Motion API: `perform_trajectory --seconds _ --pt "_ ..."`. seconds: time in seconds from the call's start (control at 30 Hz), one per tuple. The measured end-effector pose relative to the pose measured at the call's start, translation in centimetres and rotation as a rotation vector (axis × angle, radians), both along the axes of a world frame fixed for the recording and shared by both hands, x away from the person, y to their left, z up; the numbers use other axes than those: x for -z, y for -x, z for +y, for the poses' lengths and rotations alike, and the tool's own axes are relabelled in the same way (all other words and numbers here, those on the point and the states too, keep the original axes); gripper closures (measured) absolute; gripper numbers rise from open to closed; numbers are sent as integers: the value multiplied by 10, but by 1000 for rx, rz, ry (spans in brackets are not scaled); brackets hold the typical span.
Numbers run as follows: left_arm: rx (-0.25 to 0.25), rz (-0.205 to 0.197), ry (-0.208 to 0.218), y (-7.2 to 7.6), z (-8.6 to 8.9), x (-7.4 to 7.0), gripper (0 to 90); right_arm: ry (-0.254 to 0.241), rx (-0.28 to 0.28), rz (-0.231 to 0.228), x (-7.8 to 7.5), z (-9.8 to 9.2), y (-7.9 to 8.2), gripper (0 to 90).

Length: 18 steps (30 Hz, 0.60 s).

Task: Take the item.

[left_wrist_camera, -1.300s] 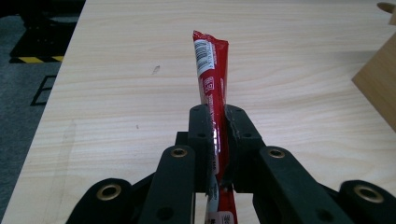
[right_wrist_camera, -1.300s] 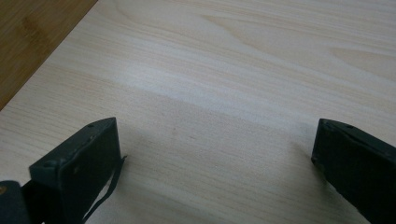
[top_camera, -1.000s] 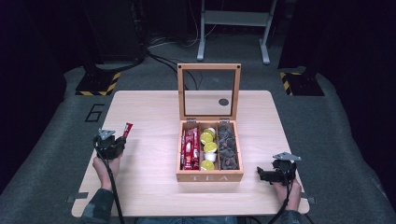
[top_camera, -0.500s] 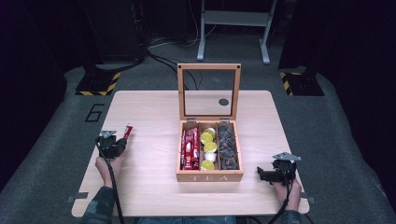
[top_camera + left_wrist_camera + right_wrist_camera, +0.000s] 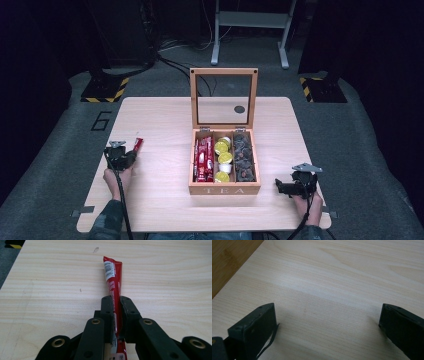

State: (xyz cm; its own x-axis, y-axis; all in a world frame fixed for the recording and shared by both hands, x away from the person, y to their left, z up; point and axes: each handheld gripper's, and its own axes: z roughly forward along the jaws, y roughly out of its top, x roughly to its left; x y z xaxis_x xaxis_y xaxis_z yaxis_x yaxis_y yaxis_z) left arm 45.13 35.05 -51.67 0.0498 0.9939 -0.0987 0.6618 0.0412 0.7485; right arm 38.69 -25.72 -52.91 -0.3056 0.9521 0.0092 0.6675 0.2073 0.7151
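My left gripper (image 5: 129, 153) sits near the table's left edge, shut on a red stick packet (image 5: 137, 145). In the left gripper view the red stick packet (image 5: 113, 277) runs up from between the jaws, its far end resting low over the wood, and my left gripper (image 5: 116, 305) pinches its middle. A wooden tea box (image 5: 225, 189) stands open at the table's middle, glass lid upright, holding red packets (image 5: 203, 159), yellow and white capsules (image 5: 223, 159) and dark packets (image 5: 243, 159). Right of the box, my right gripper (image 5: 280, 188) is open, and in its own view my right gripper (image 5: 327, 317) spans bare wood.
The light wooden table (image 5: 160, 120) has free surface left, right and in front of the box. The box's wooden side (image 5: 227, 257) lies just left of the right gripper. Black stands and cables sit on the grey floor beyond the table.
The left gripper with the red packet has drifted slightly toward the person and down. The right gripper has not moved.
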Motion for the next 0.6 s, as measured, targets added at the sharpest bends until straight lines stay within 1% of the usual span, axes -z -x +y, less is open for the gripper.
perform_trajectory --seconds 0.07,0.2,0.3,0.43,0.47,0.53,0.57,0.6 --pt "3 8 -5 -1 0 1 810 0 0 -1 0 0 0 7" --pt "2 12 -4 -1 0 2 803 0 0 0 0 0 0 7" --pt "1 17 -3 -1 1 2 782 0 0 -1 0 0 0 7" --pt "8 11 -3 2 1 0 733 0 0 -1 0 0 0 7" --pt "9 3 -26 3 -1 0 717 0 0 0 0 0 0 7" --pt "15 3 -32 4 -1 0 682 0 0 0 0 0 0 7" --pt "20 17 -27 6 -1 0 655 0 0 0 0 0 0 7" --pt "20 17 -27 6 -1 0 633 0 0 0 0 0 0 7"
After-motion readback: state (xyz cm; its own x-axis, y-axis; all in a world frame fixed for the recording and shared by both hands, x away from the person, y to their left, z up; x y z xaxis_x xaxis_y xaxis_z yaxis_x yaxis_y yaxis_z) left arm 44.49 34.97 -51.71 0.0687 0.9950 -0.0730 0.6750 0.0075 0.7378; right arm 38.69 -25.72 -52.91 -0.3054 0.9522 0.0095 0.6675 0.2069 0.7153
